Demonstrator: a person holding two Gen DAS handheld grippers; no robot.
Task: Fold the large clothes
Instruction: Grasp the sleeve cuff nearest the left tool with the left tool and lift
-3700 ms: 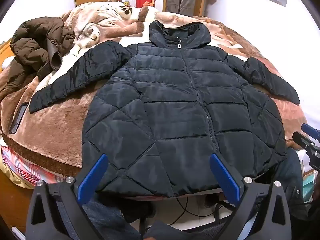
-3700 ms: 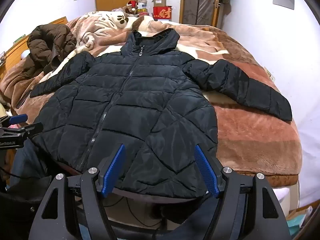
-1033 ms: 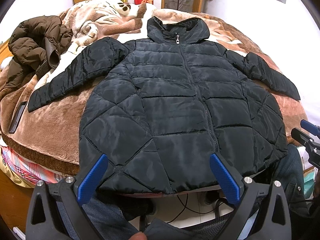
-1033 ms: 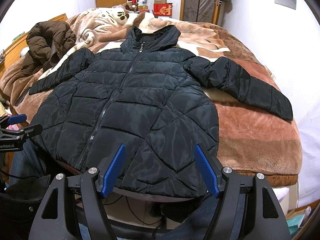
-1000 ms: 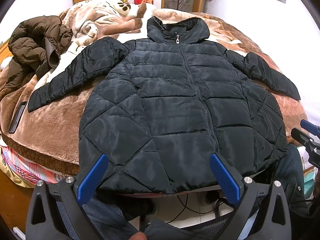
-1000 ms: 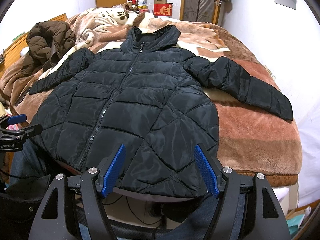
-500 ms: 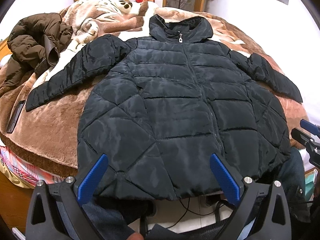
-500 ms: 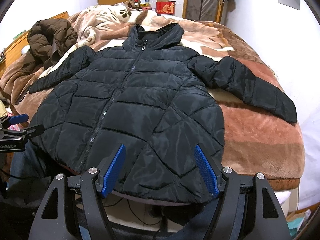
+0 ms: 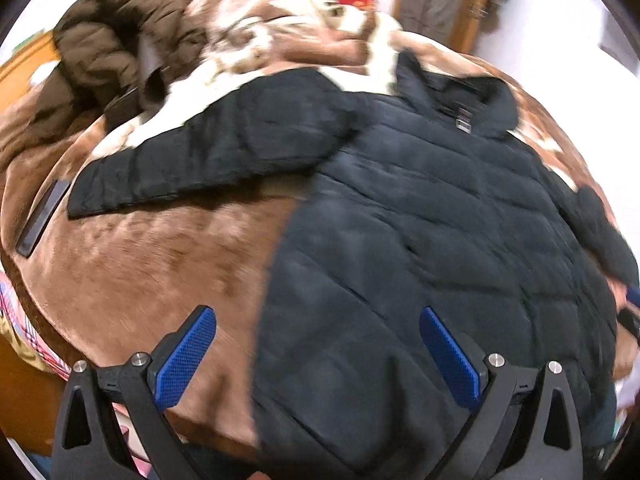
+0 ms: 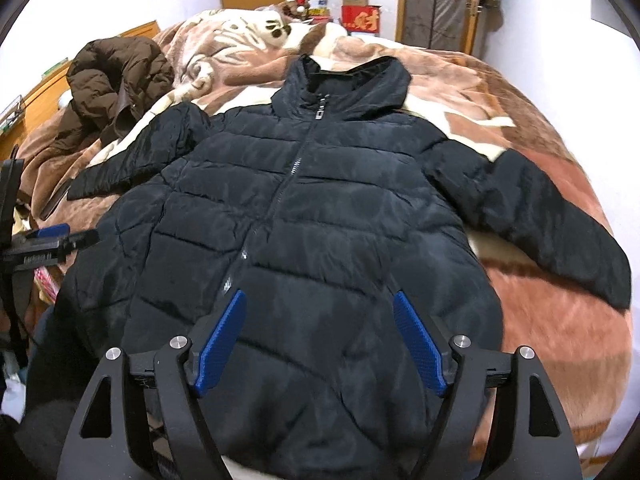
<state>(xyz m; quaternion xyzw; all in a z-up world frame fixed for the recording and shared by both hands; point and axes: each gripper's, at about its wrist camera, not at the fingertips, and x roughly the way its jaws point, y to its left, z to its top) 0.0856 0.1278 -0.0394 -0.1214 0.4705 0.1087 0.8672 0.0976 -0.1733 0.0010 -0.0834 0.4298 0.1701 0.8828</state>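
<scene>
A black hooded puffer jacket [image 10: 312, 216] lies flat, zipped, front up on the bed, sleeves spread to both sides; it also shows in the left wrist view [image 9: 420, 232]. My left gripper [image 9: 318, 320] is open and empty, above the jacket's lower left edge, with its left sleeve [image 9: 208, 156] ahead. My right gripper [image 10: 320, 310] is open and empty, above the jacket's lower middle near the hem. The left gripper also shows at the left edge of the right wrist view [image 10: 52, 236].
A brown plush blanket [image 10: 560, 320] covers the bed. A crumpled brown jacket [image 10: 116, 76] lies at the far left. A dark flat phone-like object [image 9: 42, 216] lies by the left sleeve cuff. Boxes [image 10: 360, 16] and doors stand behind the bed.
My left gripper has swung left and forward toward the jacket's left side, with motion blur. My right gripper has moved forward over the jacket's lower part. The jacket has not moved.
</scene>
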